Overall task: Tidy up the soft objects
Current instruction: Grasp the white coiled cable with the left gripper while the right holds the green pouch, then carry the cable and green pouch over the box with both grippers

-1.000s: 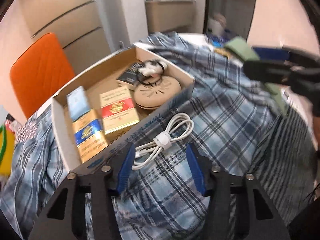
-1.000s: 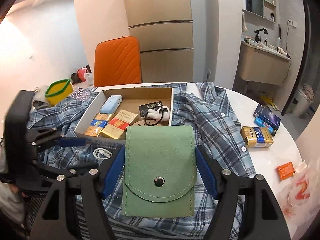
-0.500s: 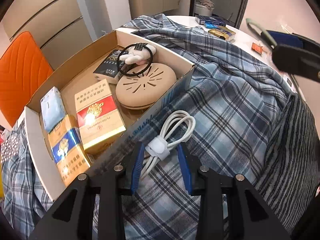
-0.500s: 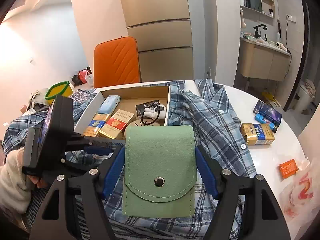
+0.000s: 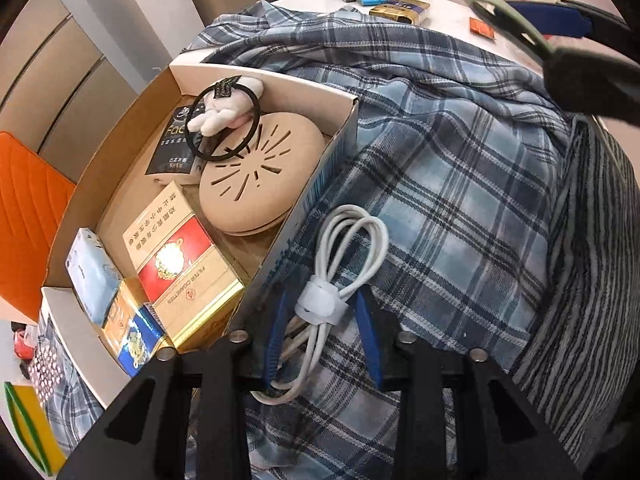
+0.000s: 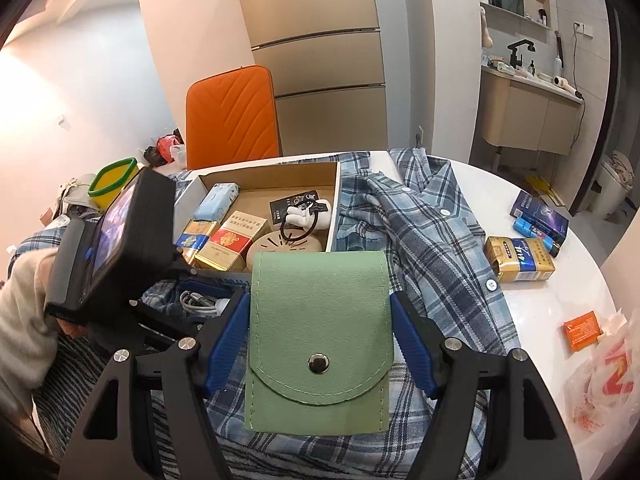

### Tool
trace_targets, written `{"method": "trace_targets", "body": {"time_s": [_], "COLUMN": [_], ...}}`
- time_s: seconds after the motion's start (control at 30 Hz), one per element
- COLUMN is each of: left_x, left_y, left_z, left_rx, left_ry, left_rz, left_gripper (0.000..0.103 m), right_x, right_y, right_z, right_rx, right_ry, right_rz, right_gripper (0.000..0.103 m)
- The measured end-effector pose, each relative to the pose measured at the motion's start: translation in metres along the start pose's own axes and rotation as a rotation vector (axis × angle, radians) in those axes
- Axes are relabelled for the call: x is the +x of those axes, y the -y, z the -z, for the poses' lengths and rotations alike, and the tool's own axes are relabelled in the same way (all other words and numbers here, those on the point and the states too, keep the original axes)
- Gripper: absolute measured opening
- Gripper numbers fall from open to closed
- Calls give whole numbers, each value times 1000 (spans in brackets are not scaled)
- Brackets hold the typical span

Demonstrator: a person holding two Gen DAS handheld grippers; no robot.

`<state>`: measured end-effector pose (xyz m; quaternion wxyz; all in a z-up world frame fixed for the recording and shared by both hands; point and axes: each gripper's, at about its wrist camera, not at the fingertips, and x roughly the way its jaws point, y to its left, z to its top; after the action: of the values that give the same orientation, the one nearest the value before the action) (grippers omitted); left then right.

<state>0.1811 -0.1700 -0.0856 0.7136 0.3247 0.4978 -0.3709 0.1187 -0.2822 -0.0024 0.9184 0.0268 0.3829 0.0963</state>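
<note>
Blue-and-white plaid cotton shirt (image 5: 460,184); white coiled charging cable (image 5: 340,264); sage-green snap-flap felt pouch (image 6: 320,332); tan round slotted plastic case (image 5: 260,176); red-and-gold cigarette carton (image 5: 184,272); orange quilted chair back (image 6: 232,116), far left.

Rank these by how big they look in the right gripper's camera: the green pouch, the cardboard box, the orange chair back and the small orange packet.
1. green pouch, though it sits nearest the lens
2. cardboard box and orange chair back: too alike to rank
3. small orange packet
</note>
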Motion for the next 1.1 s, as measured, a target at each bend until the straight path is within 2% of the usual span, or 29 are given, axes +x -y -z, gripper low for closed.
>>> {"method": "trace_targets", "body": {"time_s": [0.07, 0.2, 0.3, 0.47, 0.67, 0.8, 0.9, 1.03, 1.1], "left_x": [0, -11, -28, -58, -86, -110, -120, -131, -134], "left_y": [2, 8, 16, 26, 34, 46, 48, 51, 48], "left_z": [-2, 1, 7, 22, 47, 67, 76, 86, 89], "left_rx": [5, -8, -26, -102, -215, -258, -326, -390, -411], "left_ry": [15, 66, 119, 214, 288, 364, 406, 447, 456], "left_rz": [-9, 9, -20, -44, -90, -164, -174, -238, -230], "left_gripper": [23, 22, 22, 22, 22, 22, 22, 22, 22], "right_x": [0, -1, -2, -8, -15, -19, -22, -23, -24], "right_y": [1, 1, -1, -8, -21, -29, -35, -44, -48], "right_z": [0, 0, 0, 2, 7, 10, 12, 12, 12], "right_rx": [0, 0, -2, -11, -36, -46, -56, -68, -74], "right_ry": [-2, -3, 0, 8, 19, 29, 44, 51, 53], "right_rz": [1, 4, 4, -1, -9, -11, -3, -5, -8], "right_gripper": [73, 73, 73, 73, 73, 73, 73, 73, 73]}}
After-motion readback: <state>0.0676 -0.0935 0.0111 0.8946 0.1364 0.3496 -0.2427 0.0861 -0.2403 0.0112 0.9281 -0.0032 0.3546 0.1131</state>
